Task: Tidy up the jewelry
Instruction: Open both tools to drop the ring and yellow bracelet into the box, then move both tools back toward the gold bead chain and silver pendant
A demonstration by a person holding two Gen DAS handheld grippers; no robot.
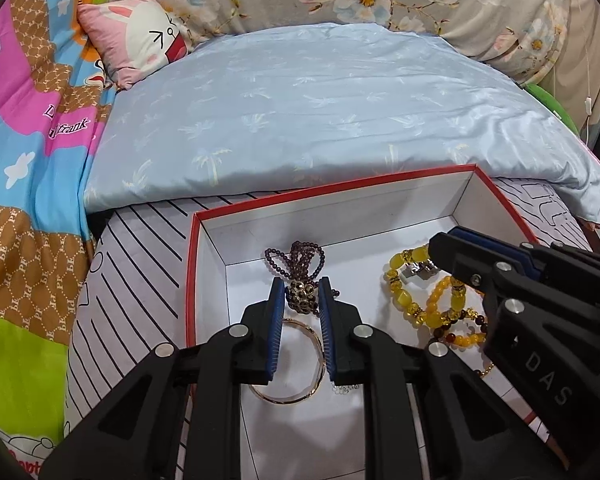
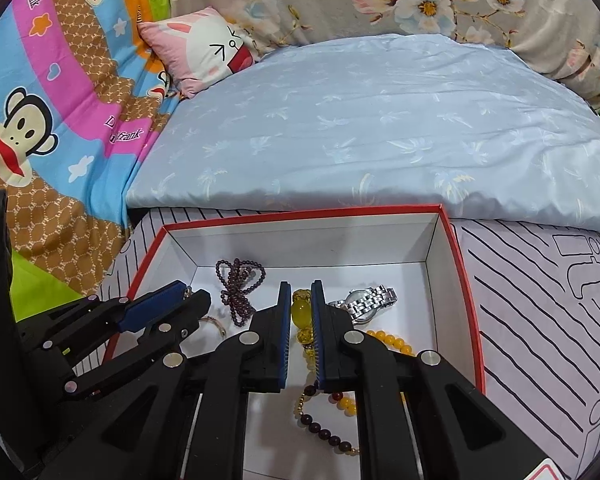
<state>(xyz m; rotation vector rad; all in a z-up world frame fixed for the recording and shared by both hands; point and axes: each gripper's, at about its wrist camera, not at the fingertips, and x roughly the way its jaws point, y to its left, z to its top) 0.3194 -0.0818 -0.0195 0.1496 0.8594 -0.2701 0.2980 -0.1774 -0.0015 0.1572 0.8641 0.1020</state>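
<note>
A white box with a red rim [image 1: 340, 189] [image 2: 300, 213] sits on the bed and holds the jewelry. My left gripper [image 1: 302, 285] [image 2: 190, 294] reaches into its left half, shut on a gold-and-brown spotted ornament [image 1: 300, 298] joined to a dark purple bead string [image 1: 296, 256] [image 2: 240, 284]. A gold bangle [image 1: 314, 376] [image 2: 217, 322] lies under the fingers. My right gripper [image 2: 301, 286] [image 1: 440, 246] is in the right half, shut on a yellow bead bracelet [image 2: 302, 312] [image 1: 400, 284]. A silver watch [image 2: 370, 300] [image 1: 418, 270] lies just beyond it.
More yellow beads [image 2: 392, 340] and a dark red bead strand [image 2: 324, 432] lie on the box floor. The box rests on a striped sheet [image 2: 540, 320], in front of a pale blue quilt [image 1: 320, 112]. A pink rabbit pillow [image 1: 140, 40] and a colourful blanket [image 1: 28, 160] lie to the left.
</note>
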